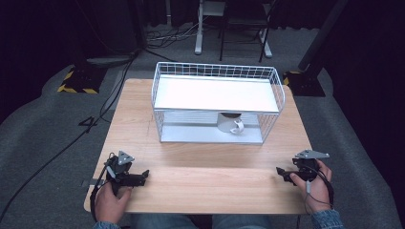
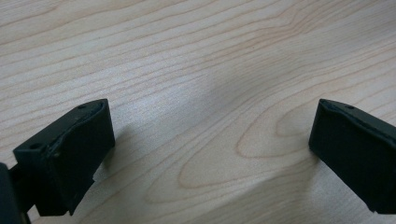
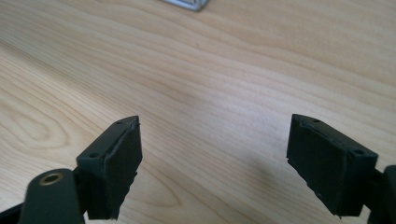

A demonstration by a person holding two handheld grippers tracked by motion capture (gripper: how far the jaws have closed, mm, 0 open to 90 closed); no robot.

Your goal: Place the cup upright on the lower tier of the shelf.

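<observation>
A white wire rack (image 1: 217, 102) with two shelves stands at the back middle of the wooden table (image 1: 205, 176). A white mug (image 1: 230, 123) sits on its lower shelf, right of centre, handle toward the front. My left gripper (image 1: 143, 177) rests near the table's front left corner, held in a hand. Its jaws stand wide apart over bare wood (image 2: 210, 121), nothing between them. My right gripper (image 1: 281, 172) lies near the front right edge, pointing left. It is open too, with only wood grain (image 3: 215, 140) between its jaws.
The rack's top shelf (image 1: 215, 93) is a bare white board. A corner of the rack's base (image 3: 189, 4) peeks in at the top of the right gripper view. Beyond the table are grey carpet, cables (image 1: 57, 152) and stand legs (image 1: 198, 43).
</observation>
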